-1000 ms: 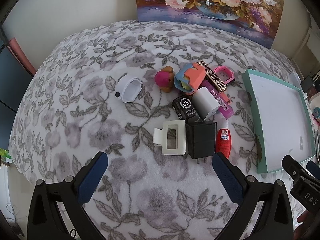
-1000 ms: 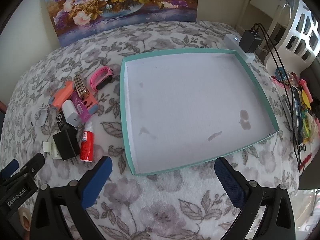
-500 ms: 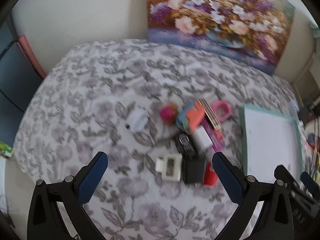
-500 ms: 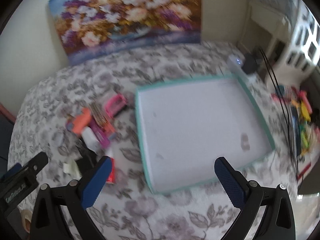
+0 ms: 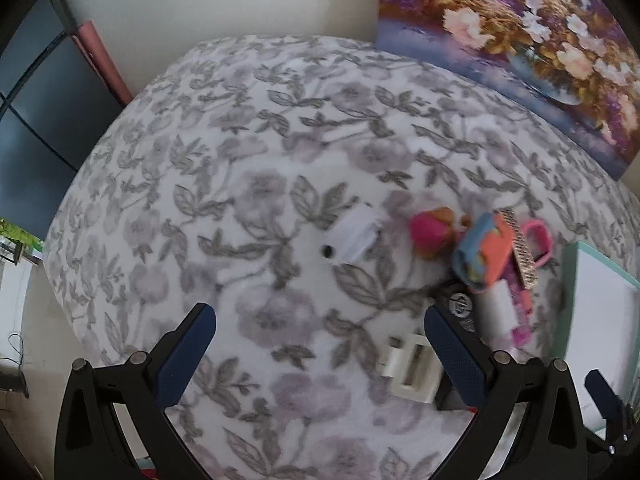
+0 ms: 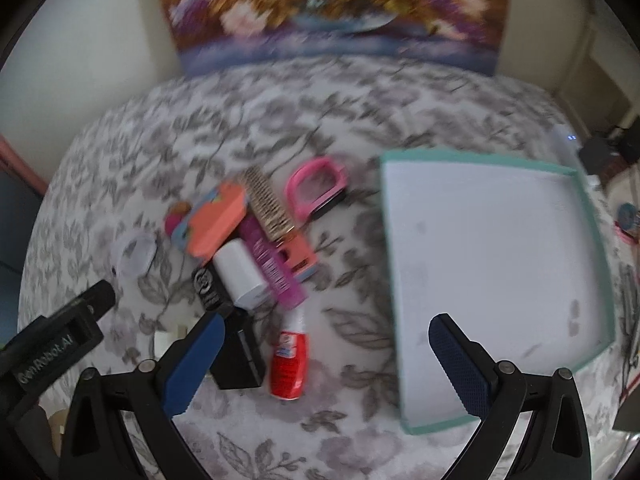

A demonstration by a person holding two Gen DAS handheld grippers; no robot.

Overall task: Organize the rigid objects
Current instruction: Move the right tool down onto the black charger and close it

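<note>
Both views now swung left since before, each hand-held gripper [image 5: 320, 344] [image 6: 324, 344] wide, nothing held, above the clutter [image 6: 256, 248].

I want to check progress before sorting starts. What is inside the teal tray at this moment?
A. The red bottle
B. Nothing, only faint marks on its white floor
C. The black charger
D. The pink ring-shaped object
B: the teal tray shows only a bare white floor with faint smudges, while the red bottle and the other small objects lie on the floral cloth to its left.

Black gripper [image 6: 324, 356] frames, blue textured pads [image 6: 194, 364] (silver screws)
</note>
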